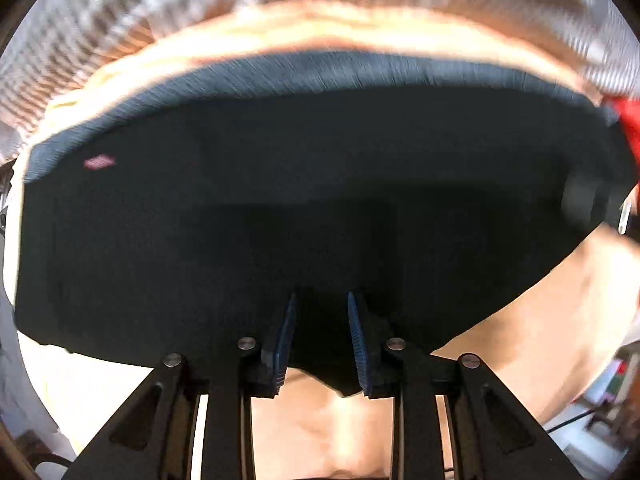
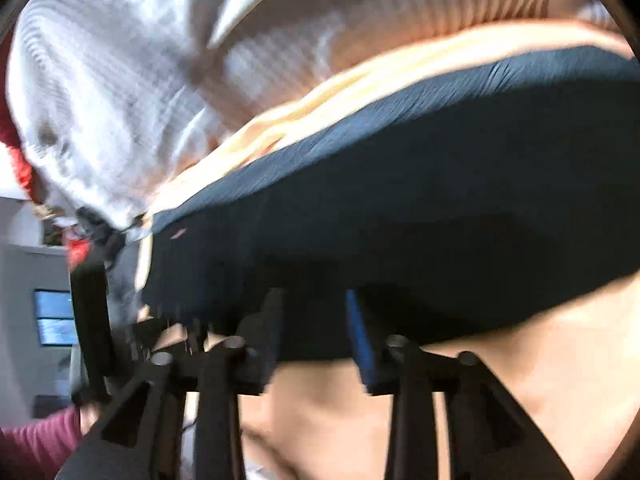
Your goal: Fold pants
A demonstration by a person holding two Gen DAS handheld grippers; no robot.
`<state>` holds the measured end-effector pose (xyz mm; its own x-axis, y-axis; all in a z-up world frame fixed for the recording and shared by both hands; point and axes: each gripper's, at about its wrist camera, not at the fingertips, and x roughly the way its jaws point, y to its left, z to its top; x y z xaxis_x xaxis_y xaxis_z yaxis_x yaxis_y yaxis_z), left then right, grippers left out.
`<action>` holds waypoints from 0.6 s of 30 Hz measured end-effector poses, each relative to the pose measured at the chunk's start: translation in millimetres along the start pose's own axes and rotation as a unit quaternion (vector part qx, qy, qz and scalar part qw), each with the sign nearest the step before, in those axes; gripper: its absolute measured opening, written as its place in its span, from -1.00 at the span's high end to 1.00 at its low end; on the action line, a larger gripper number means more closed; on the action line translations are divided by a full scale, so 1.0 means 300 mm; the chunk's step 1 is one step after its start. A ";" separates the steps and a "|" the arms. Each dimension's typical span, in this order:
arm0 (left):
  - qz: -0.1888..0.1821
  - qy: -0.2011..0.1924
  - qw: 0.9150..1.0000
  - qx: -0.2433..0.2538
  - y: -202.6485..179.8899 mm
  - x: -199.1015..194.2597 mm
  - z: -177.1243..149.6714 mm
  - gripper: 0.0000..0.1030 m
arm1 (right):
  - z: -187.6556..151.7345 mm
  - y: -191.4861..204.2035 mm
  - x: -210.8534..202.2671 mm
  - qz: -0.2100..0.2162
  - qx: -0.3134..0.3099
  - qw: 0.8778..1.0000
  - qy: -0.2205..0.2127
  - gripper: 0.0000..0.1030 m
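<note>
The left tool (image 1: 321, 338) clamps a fold of the dark navy fabric pants (image 1: 304, 200), spread on a cream bedsheet (image 1: 340, 420). The right tool (image 2: 316, 332) straddles the pants' edge; motion blur hides whether its pads press. Striped grey bedding (image 2: 120, 80) lies blurred beyond.

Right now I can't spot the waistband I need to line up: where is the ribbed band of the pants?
In both wrist views the ribbed band runs along the pants' far top edge, against the cream sheet, beyond the left gripper.
</note>
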<state>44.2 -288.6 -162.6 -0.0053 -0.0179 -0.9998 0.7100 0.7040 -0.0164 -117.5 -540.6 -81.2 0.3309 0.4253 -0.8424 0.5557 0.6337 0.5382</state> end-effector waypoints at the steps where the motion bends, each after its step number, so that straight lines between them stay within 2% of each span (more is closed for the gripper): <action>1: 0.019 -0.009 1.000 0.010 -0.025 0.022 -0.016 0.45 | -0.003 -0.050 0.011 -0.027 0.007 1.000 0.005 0.24; 2: 0.029 -0.025 0.999 0.014 -0.040 0.018 -0.029 0.45 | -0.023 -0.109 0.011 -0.021 0.024 0.999 0.004 0.46; 3: 0.034 -0.028 0.999 0.016 -0.051 0.012 -0.034 0.45 | -0.032 -0.140 -0.005 0.001 0.042 0.999 -0.007 0.52; 8: 0.047 -0.009 0.999 0.026 -0.078 -0.040 -0.017 0.44 | -0.104 -0.222 -0.113 0.030 0.071 0.997 0.003 0.47; 11: 0.041 -0.013 0.999 0.013 -0.101 -0.101 0.020 0.44 | -0.134 -0.263 -0.212 0.013 0.070 0.997 -0.014 0.45; 13: 0.034 -0.023 0.999 0.006 -0.138 -0.145 0.052 0.44 | -0.134 -0.319 -0.285 0.004 0.092 0.995 -0.035 0.37; 18: 0.014 -0.039 0.999 0.015 -0.311 -0.195 0.169 0.44 | -0.090 -0.544 -0.436 -0.058 0.153 0.982 -0.090 0.33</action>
<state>14.0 -389.3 -102.1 0.0697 -0.0549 -0.9961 0.7294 0.6840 0.0134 -272.0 -682.0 -58.1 0.3656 0.2224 -0.9038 0.7919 0.4360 0.4275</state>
